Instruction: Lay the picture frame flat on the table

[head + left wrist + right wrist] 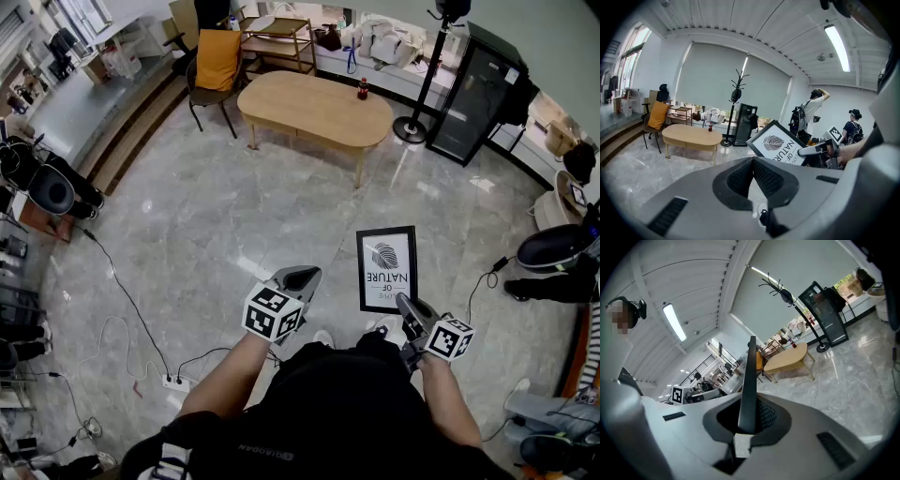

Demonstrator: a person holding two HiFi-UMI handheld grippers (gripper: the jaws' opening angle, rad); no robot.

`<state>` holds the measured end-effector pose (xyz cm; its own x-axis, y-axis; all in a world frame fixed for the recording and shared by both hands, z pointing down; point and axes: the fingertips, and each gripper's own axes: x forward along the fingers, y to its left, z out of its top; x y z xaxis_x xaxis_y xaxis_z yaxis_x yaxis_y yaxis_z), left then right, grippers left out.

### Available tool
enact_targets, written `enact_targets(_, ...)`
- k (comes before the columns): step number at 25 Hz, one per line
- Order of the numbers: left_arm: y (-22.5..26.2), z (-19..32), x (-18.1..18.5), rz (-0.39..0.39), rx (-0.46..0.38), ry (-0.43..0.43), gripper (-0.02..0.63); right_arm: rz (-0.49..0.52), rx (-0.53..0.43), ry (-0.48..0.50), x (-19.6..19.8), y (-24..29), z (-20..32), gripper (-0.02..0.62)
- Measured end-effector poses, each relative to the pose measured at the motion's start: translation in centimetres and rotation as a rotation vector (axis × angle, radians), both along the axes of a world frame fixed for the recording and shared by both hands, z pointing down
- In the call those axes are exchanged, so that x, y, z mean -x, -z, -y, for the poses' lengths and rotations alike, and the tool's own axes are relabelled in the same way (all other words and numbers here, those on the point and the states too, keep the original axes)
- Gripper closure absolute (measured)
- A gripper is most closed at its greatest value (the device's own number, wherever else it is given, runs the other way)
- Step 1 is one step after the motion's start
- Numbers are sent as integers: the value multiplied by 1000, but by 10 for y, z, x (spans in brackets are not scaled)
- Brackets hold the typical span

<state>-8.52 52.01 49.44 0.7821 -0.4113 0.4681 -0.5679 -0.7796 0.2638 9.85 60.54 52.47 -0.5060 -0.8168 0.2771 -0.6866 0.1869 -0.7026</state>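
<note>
The black picture frame [387, 267] with a leaf print is held up in the air over the marble floor, with my right gripper [404, 304] shut on its lower edge. In the right gripper view the frame [750, 376] stands edge-on between the jaws of my right gripper [749, 416]. My left gripper [302, 277] hovers to the frame's left with its jaws together and nothing in them. In the left gripper view the frame [780, 145] shows beyond my left gripper [752, 161]. The oval wooden table [314, 108] stands several steps ahead.
A red bottle [362, 89] stands on the table's far right end. A chair with an orange cushion [216, 61] sits at its left, a coat stand [422, 84] and black cabinet [478, 94] at its right. Cables and a power strip [173, 380] lie on the floor. Two people [811, 112] stand at the right.
</note>
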Motion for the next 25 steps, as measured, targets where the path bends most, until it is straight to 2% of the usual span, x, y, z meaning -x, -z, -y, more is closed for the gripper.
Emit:
enact_targets(12, 1, 4, 2, 2, 0, 4, 601, -13, -4, 6, 2, 2, 3, 580)
enact_targets(18, -7, 7, 8, 16, 20, 13, 601, 6, -11, 9, 9, 5, 6, 580)
enact_targets(25, -21, 7, 14, 5, 63, 25, 601, 23, -3, 55, 25, 4, 13, 580)
